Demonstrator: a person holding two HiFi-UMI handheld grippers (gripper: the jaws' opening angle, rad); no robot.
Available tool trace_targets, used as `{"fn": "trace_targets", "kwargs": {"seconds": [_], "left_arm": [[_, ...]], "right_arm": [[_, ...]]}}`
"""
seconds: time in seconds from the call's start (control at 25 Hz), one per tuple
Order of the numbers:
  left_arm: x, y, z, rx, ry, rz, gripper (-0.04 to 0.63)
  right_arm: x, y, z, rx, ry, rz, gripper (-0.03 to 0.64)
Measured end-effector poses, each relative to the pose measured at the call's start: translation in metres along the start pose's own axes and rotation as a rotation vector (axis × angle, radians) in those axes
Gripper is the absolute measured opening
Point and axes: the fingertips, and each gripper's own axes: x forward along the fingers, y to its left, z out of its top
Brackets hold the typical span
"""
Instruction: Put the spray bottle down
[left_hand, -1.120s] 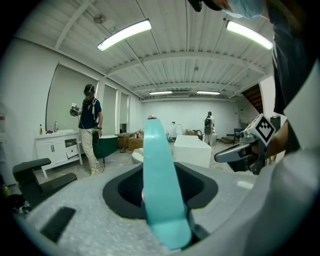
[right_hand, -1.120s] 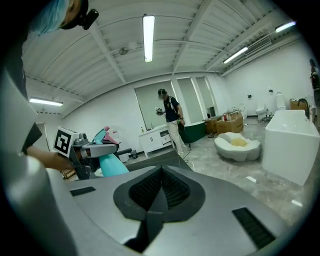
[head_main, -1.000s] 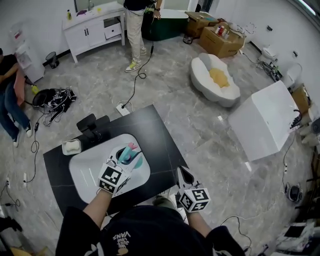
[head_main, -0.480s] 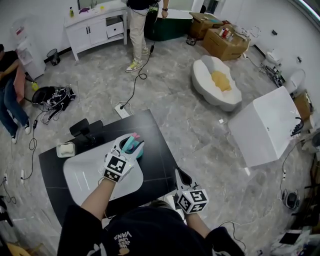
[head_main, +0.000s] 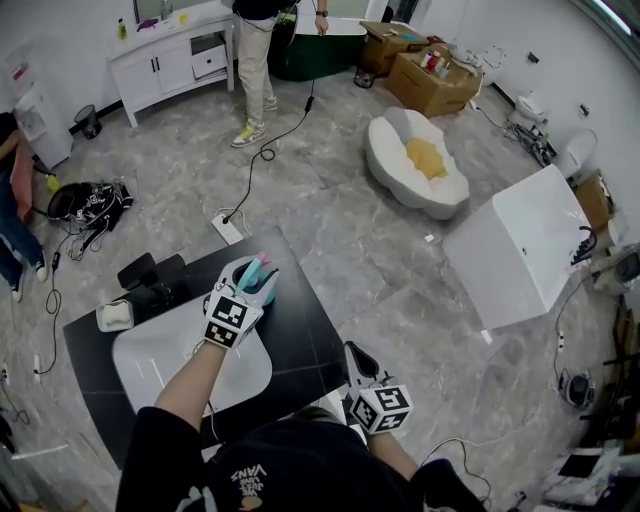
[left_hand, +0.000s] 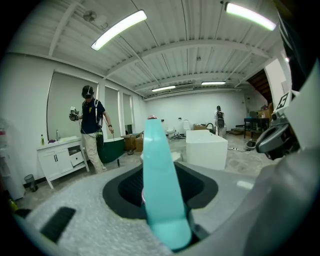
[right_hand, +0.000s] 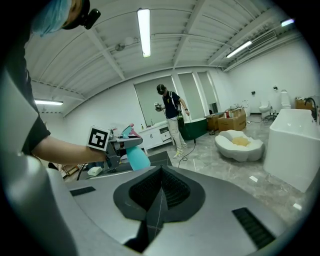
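Set-down approach is judged in hand: teal spray bottle (left_hand: 159, 185) is pinched in left hand-held gripper (head_main: 247, 290), held over black worktop (head_main: 305, 340) at 1 o'clock of white basin (head_main: 150, 360). Right hand-held gripper (head_main: 357, 356) is pressed together, empty. Next, bottle should be lowered upright, then released.

The spray bottle (left_hand: 159, 190) is smooth teal plastic with a soft sheen. The left gripper (head_main: 252, 283) has a grainy matt grey shell and black ribbed pads (left_hand: 125, 190). The table (head_main: 305, 335) top is matt black, and the basin (head_main: 140, 360) on it is glossy white. At 1 o'clock, brown cardboard boxes (head_main: 432, 80) stand on the marbled grey floor (head_main: 330, 200).
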Motion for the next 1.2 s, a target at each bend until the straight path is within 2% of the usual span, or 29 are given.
{"fn": "trace_targets", "kwargs": {"seconds": [0.36, 0.6, 1.0, 1.08, 1.2], "left_arm": [[0.045, 0.003, 0.007, -0.054, -0.010, 0.005, 0.175], [0.062, 0.001, -0.011, -0.014, 0.028, 0.002, 0.175], [0.067, 0.000, -0.008, -0.015, -0.018, 0.013, 0.184], [0.067, 0.000, -0.009, -0.028, -0.018, 0.009, 0.208], [0.065, 0.004, -0.004, -0.052, -0.035, 0.032, 0.295]], "right_arm": [[-0.005, -0.017, 0.003, 0.006, 0.010, -0.033, 0.003], [-0.004, -0.026, -0.002, 0.011, 0.024, -0.048, 0.003], [0.008, -0.025, 0.004, 0.001, 0.028, -0.010, 0.003], [0.009, -0.026, 0.004, 0.000, 0.030, -0.007, 0.003], [0.010, -0.027, 0.005, 0.000, 0.032, -0.005, 0.003]]}}
